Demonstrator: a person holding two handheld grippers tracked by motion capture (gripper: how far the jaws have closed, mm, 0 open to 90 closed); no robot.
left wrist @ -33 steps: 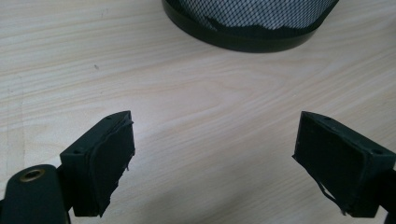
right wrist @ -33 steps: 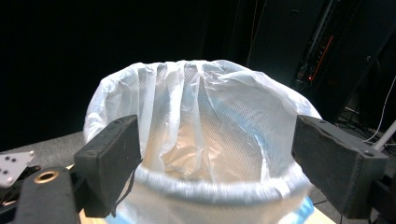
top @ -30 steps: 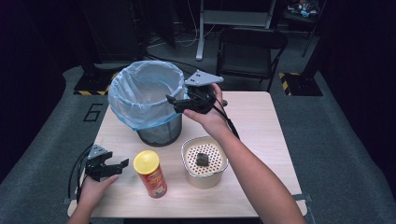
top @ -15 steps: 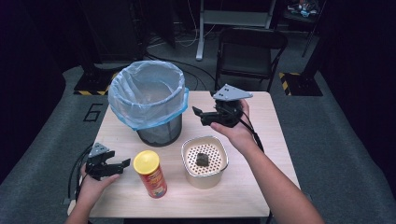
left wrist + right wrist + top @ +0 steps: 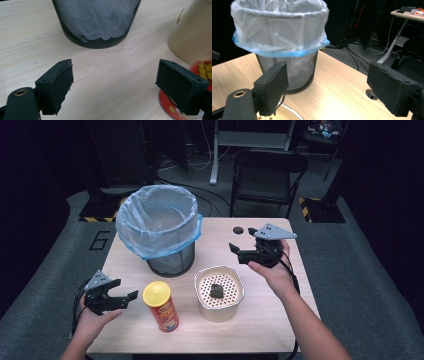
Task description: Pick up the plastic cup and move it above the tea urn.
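A black mesh bin [image 5: 159, 227] lined with a blue-white bag stands at the table's back left. In front of it are a red chip can [image 5: 160, 306] with a yellow lid and a cream perforated container [image 5: 219, 292] with a dark lump [image 5: 216, 290] inside. My left gripper [image 5: 125, 290] hovers left of the can, its jaws just opened wider with nothing between them. It faces the bin's base [image 5: 95, 22], with the can [image 5: 203, 70] at its right jaw. My right gripper [image 5: 235, 251] is open and empty behind the container, pointing toward the bin [image 5: 284, 37].
A round cable hole [image 5: 238, 230] lies in the wooden table [image 5: 280, 320] near the right gripper. A black folding chair [image 5: 267, 170] stands behind the table. Cables and desk legs cross the dark floor beyond.
My right gripper has moved away from the bin's rim, rightward and down, to behind the cream container. My left gripper has risen a little and its jaws stand wider.
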